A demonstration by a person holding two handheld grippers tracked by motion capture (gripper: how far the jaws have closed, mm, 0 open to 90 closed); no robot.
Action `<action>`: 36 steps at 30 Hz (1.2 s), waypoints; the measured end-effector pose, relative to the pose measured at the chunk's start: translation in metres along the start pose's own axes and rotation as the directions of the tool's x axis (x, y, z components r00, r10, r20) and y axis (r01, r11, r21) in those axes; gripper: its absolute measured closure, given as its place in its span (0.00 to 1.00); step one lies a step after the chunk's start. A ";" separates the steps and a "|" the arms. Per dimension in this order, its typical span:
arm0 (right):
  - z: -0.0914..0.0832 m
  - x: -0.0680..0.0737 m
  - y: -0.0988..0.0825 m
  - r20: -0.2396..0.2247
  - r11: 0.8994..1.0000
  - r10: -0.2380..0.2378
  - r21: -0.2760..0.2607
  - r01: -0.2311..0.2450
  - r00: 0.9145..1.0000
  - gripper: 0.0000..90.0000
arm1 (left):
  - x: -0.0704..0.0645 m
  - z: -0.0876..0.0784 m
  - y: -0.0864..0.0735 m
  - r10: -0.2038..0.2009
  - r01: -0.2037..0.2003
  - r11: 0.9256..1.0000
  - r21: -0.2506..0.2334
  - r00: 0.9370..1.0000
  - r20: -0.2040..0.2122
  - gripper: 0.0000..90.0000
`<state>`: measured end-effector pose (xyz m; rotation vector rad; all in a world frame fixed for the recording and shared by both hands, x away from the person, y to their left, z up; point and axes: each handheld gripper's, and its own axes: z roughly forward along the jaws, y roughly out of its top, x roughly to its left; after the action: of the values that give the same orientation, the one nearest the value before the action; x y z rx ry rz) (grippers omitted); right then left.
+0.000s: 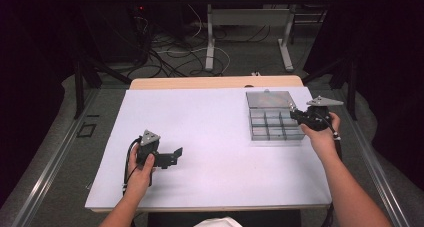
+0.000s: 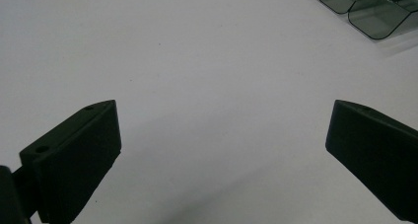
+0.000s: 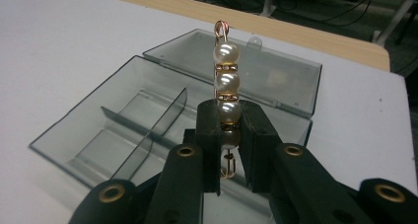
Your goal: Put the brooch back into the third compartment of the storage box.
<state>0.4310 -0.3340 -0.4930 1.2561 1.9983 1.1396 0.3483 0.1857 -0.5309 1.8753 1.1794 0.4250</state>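
Observation:
A clear grey compartment box (image 1: 274,118) lies open at the right of the white table, lid (image 3: 246,66) folded back. My right gripper (image 1: 296,115) hovers over the box's right edge, shut on a pearl pin (image 3: 226,91): a gold wire strung with several pearls, standing upright between the jaws above the box (image 3: 128,130). My left gripper (image 1: 175,155) rests on the table at the left, open with nothing between its fingers (image 2: 79,155). A corner of the box (image 2: 374,9) appears far off in the left gripper view.
The white sheet (image 1: 200,137) covers most of the wooden table (image 1: 215,82). Beyond the far edge are metal table legs (image 1: 210,37) and loose cables (image 1: 170,57) on the floor. Dark curtains flank both sides.

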 end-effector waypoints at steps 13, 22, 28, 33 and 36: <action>0.040 -0.014 0.001 0.034 0.996 -0.069 0.058 0.067 0.997 0.89 | 0.002 0.001 -0.001 -0.003 0.003 1.000 -0.006 1.000 -0.006 0.00; 0.048 -0.019 -0.009 0.058 0.988 -0.071 0.141 0.062 0.996 0.89 | 0.001 -0.003 -0.001 0.004 -0.005 1.000 -0.014 1.000 -0.008 0.00; 0.045 -0.020 -0.007 0.070 0.993 -0.034 0.119 0.025 0.997 0.77 | 0.002 -0.004 -0.001 0.001 -0.001 1.000 -0.006 1.000 -0.004 0.00; 0.035 -0.018 -0.006 0.066 0.997 0.007 0.078 -0.012 0.998 0.63 | 0.001 -0.003 -0.001 -0.007 0.007 1.000 -0.007 1.000 -0.004 0.00; 0.026 -0.014 -0.004 0.063 0.998 0.014 0.061 -0.018 0.998 0.57 | 0.002 -0.004 -0.001 -0.001 0.001 1.000 -0.007 1.000 -0.007 0.00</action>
<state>0.4553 -0.3370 -0.5099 1.3241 1.9943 1.0412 0.3465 0.1894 -0.5295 1.8686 1.1820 0.4350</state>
